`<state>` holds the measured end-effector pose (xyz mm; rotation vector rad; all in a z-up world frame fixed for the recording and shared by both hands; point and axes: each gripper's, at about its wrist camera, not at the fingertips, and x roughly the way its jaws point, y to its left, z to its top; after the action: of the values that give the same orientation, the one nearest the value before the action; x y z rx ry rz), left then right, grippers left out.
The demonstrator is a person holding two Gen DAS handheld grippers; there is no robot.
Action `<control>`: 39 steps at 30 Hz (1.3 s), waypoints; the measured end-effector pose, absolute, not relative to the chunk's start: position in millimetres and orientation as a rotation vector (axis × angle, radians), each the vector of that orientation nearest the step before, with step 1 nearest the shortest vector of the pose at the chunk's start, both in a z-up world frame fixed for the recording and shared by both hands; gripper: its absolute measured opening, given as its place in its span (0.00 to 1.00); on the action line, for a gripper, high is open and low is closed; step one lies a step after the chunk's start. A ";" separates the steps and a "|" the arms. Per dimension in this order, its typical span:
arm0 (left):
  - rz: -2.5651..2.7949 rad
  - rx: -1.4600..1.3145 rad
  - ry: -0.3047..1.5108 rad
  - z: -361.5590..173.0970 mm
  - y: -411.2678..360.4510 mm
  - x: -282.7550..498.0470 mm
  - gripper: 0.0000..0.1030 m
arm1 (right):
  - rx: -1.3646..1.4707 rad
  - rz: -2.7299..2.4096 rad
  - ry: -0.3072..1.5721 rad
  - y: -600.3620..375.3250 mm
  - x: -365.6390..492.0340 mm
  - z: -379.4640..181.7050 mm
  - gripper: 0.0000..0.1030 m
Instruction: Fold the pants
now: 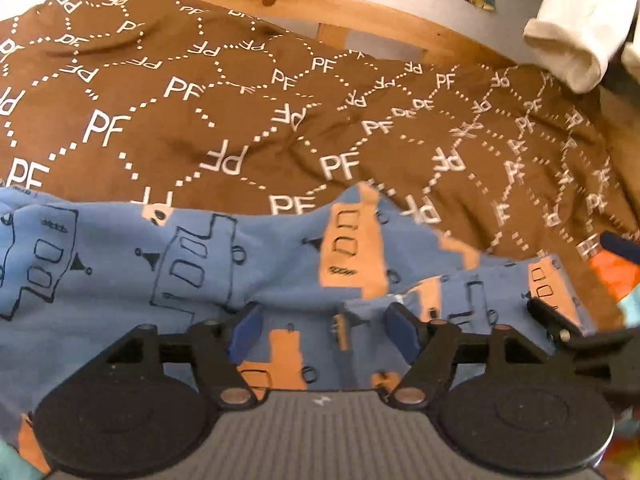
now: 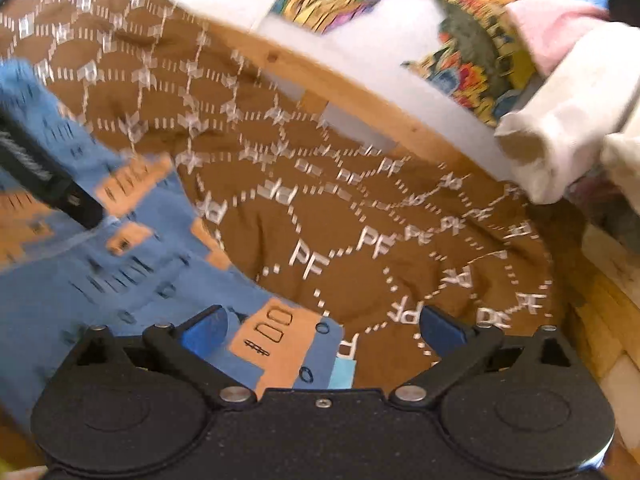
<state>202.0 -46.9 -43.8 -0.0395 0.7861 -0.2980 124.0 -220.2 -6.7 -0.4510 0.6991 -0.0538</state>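
While left view shows pants spread, right shows pink cloth.

Brown blanket printed with white "PF" letters, spread wide — pale wooden rail behind it, bright patterned fabric beyond, cream cloth at right.

Brown PF-print blanket covered the wooden-framed bed; blue pants lay on the blanket's near part.
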 end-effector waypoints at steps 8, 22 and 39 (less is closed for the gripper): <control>-0.284 0.022 0.783 -34.9 -44.6 190.6 0.80 | -0.397 -0.200 0.700 -250.3 124.0 -11.6 0.99; -0.245 0.091 0.871 -12.9 -23.7 138.9 0.96 | -0.383 -0.062 0.727 -187.5 63.0 3.0 0.99; -0.017 -0.142 0.677 23.1 123.6 155.1 0.87 | -0.239 0.178 0.889 -122.5 161.0 -9.2 0.99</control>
<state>155.1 123.6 23.1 -0.1420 0.6765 -0.0167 161.0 -122.5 -9.2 -0.2391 0.8890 0.1781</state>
